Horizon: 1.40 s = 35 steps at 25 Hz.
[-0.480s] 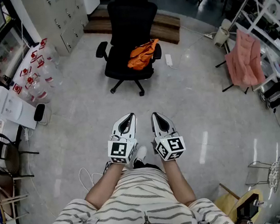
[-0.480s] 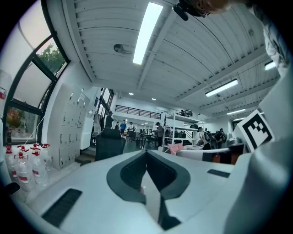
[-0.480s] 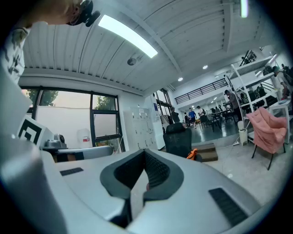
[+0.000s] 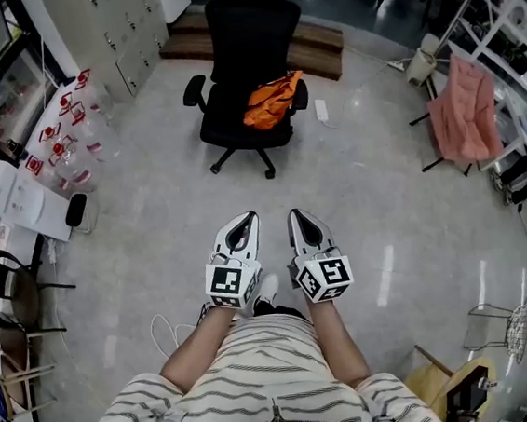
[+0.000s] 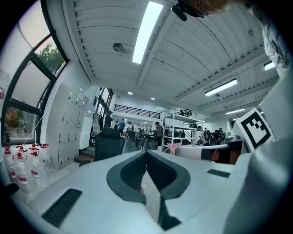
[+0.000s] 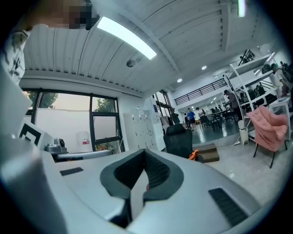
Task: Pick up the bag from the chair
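An orange bag (image 4: 272, 100) lies crumpled on the seat of a black office chair (image 4: 250, 62) at the far middle of the head view. My left gripper (image 4: 246, 218) and right gripper (image 4: 294, 215) are side by side close to my body, well short of the chair, both shut and empty. In the right gripper view the black office chair (image 6: 179, 140) shows beyond the right gripper (image 6: 145, 151), with a bit of the orange bag (image 6: 195, 154) at its right side. The left gripper view shows only the chair's back (image 5: 108, 142) past the left gripper (image 5: 147, 151).
Several water bottles with red labels (image 4: 68, 132) stand by white lockers at the left. A wooden platform (image 4: 307, 49) lies behind the chair. A pink cloth (image 4: 464, 111) hangs over a folding chair at the right. Bare grey floor (image 4: 335, 179) stretches between me and the office chair.
The view has shifted slightly; chair and bag sit a little lower and further right in the frame. Both grippers keep their pose.
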{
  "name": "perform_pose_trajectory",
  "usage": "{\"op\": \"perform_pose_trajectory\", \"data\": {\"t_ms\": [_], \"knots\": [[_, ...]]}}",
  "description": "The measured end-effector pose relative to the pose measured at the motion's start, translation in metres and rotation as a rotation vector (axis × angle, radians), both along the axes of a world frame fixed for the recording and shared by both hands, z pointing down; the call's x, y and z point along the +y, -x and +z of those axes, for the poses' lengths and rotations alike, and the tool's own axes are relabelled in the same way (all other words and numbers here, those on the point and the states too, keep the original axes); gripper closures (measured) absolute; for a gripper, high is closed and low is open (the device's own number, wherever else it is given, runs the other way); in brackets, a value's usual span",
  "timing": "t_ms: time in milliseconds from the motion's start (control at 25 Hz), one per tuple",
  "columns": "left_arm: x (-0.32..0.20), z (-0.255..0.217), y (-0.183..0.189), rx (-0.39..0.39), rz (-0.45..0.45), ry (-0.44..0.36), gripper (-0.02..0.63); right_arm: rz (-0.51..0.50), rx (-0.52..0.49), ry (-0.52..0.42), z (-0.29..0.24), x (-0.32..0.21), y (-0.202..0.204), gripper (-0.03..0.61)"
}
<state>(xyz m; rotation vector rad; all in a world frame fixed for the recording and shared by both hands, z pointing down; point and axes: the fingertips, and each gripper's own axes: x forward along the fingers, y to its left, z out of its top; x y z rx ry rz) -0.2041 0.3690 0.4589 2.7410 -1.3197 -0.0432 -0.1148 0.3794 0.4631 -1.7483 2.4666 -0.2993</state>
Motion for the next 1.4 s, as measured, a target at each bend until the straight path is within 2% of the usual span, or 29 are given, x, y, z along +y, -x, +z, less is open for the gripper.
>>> {"op": "perform_pose_trajectory", "data": {"t_ms": [480,960,1400], "knots": [[-0.031,0.008,-0.024,-0.011,0.017,0.013,0.591,0.018,-0.034,0.001,0.002,-0.032,-0.027,0.561],[-0.092,0.006,-0.067,-0.026,0.005,-0.001,0.591,0.015,-0.027,-0.038,-0.005,-0.099,-0.07,0.561],[-0.113,0.009,-0.08,-0.048,-0.016,0.005,0.591,0.005,-0.037,-0.045,-0.004,-0.132,-0.086,0.561]]}}
